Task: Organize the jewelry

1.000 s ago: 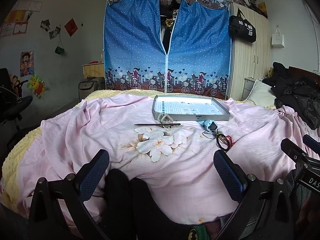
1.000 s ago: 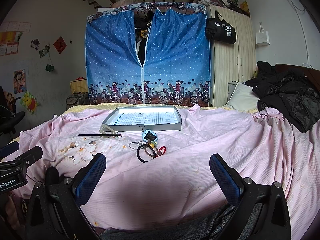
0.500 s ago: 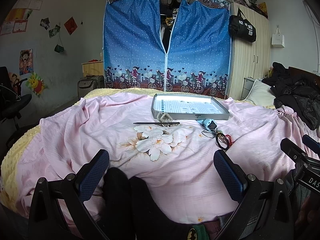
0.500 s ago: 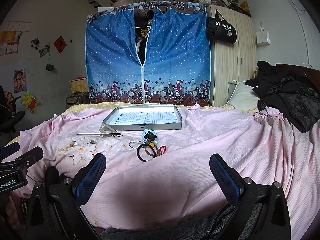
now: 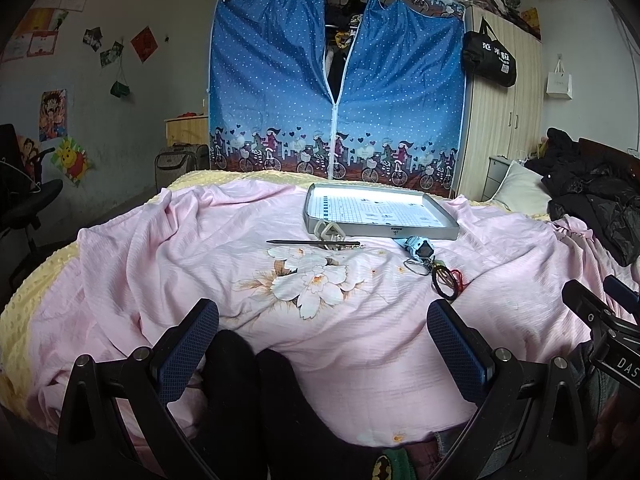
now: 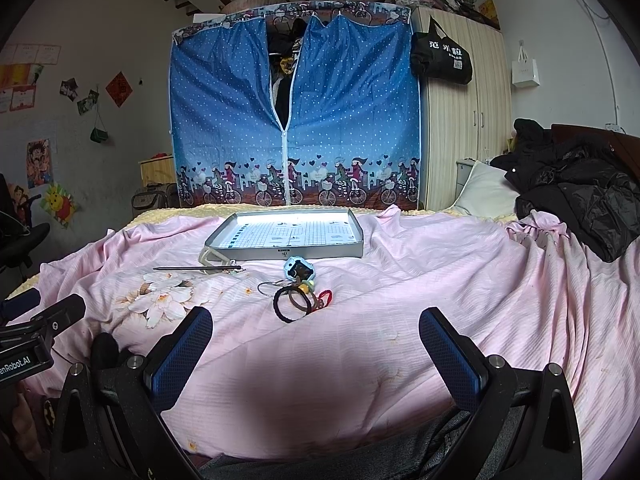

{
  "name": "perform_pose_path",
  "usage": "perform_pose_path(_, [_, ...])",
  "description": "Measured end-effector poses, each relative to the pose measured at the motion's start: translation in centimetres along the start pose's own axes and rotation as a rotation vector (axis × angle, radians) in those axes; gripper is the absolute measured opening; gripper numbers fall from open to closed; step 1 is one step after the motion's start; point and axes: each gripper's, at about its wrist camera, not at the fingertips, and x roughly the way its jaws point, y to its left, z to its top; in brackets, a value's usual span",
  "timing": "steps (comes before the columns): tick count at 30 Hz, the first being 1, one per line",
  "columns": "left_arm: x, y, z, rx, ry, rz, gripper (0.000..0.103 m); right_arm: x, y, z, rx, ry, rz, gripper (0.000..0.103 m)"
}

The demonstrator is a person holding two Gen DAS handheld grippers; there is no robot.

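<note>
A grey metal tray lies on the pink bedsheet at the far middle. In front of it lie a thin dark stick, a pale clip, a light blue trinket, and a heap of black, brown and red hair ties. My left gripper hangs open near the bed's front edge, well short of these. My right gripper also stands open and empty, just short of the hair ties.
A blue dotted fabric wardrobe stands behind the bed, with a wooden cupboard to its right. Black jackets and a white pillow lie at the right. An office chair stands at the left.
Both views have barely shifted; the left view drifts slightly. Neither gripper has closed and the objects lie where they were.
</note>
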Motion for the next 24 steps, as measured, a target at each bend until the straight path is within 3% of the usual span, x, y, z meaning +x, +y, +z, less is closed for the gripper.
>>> perform_pose_path(24, [-0.06, -0.28, -0.05, 0.003, 0.002, -0.007, 0.102, 0.20, -0.11, -0.67, 0.003, 0.007, 0.000, 0.103])
